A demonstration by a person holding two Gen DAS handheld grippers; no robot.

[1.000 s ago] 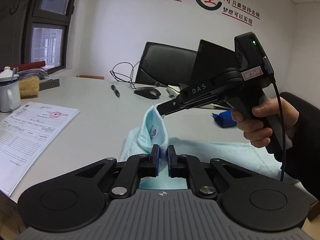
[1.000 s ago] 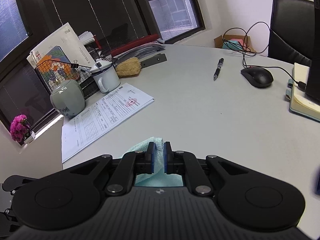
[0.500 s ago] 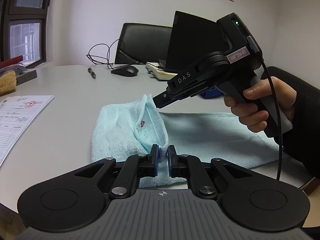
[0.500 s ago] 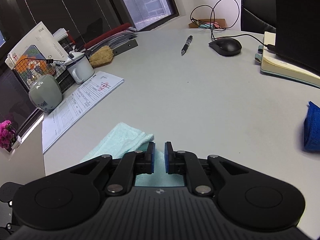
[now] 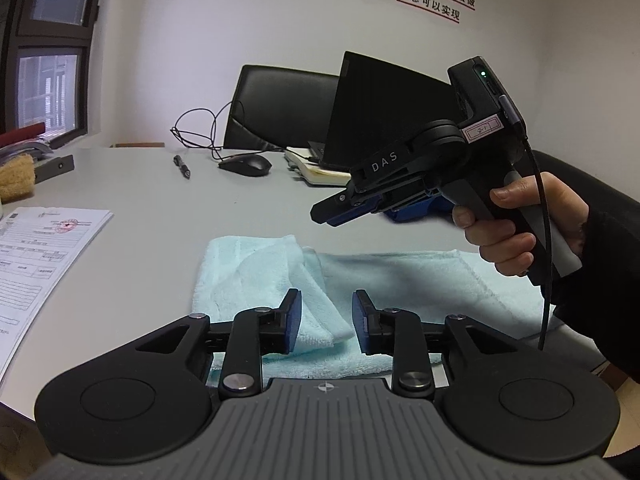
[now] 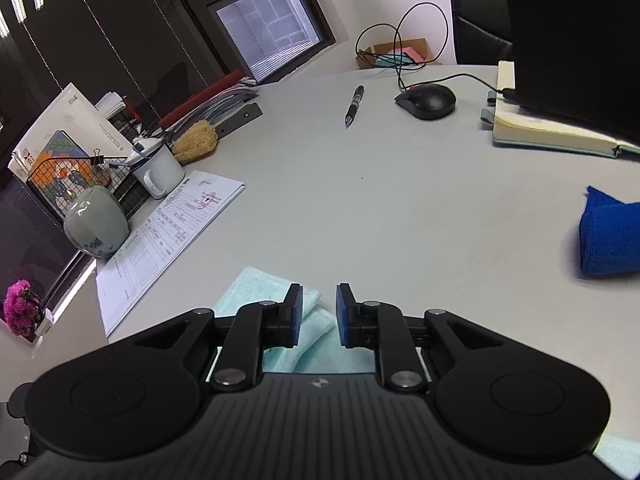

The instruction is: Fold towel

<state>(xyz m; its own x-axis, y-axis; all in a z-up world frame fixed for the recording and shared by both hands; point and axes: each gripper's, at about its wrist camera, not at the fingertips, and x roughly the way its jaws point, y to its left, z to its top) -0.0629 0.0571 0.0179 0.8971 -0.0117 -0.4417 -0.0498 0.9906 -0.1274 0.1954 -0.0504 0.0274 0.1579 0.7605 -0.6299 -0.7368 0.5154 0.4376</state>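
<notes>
Towel (image 5: 256,272) x1 folded on desk, 2 grippers, fingers opening, nothing held

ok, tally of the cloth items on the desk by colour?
Light blue towel: 1, lying on the desk, one end folded over
Dark blue cloth: 1, bunched, off to the side
Total: 2

Even indoor light, soft shadows, dark windows, strong fisheye bending at edges, mostly sharp
</notes>
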